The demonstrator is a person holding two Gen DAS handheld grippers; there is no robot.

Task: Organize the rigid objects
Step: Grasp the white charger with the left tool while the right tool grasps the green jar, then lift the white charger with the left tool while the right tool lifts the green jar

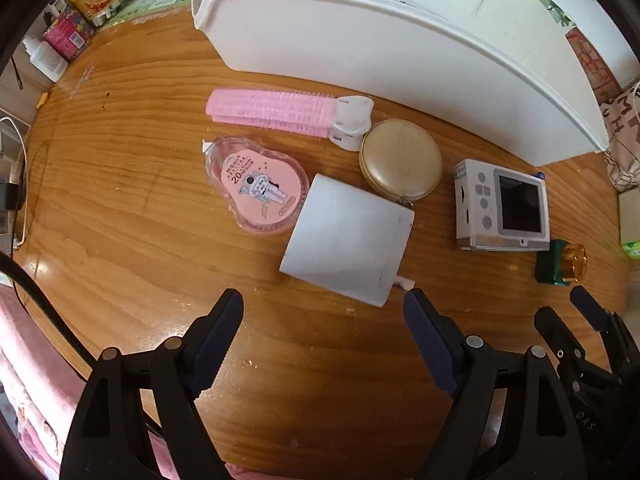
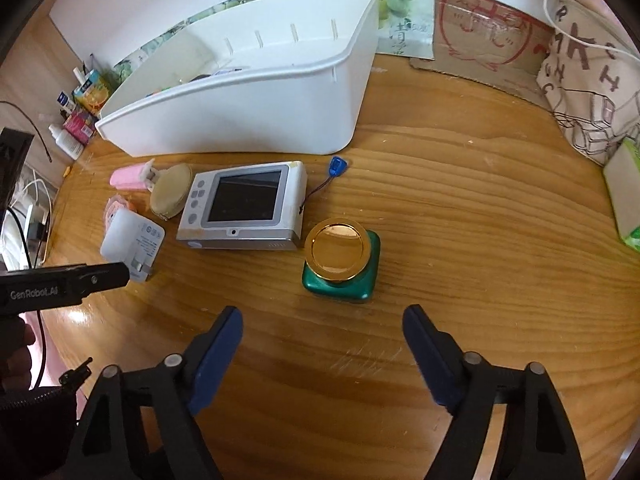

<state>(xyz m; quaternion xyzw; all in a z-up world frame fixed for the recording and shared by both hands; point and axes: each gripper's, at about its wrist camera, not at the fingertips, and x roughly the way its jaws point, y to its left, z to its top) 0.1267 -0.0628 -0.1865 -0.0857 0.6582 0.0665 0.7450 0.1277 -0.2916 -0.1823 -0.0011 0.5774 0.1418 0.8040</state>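
Observation:
On the wooden table lie a pink hair roller clip (image 1: pixel 280 114), a pink correction tape (image 1: pixel 258 190), a white charger (image 1: pixel 348 238), a round gold tin (image 1: pixel 401 159), a white handheld device with a screen (image 1: pixel 502 206) and a green bottle with a gold cap (image 2: pixel 340 266). A white bin (image 1: pixel 400 60) stands behind them. My left gripper (image 1: pixel 324 312) is open, just short of the charger. My right gripper (image 2: pixel 322 328) is open, just short of the green bottle. It also shows in the left wrist view (image 1: pixel 568 308).
Cartons and small bottles (image 1: pixel 76 12) stand at the table's far left corner. A printed cloth bag (image 2: pixel 588 80) and a green-white box (image 2: pixel 626 204) sit at the right. Cardboard (image 2: pixel 480 36) leans on the back wall. Cables (image 2: pixel 32 208) lie at the left edge.

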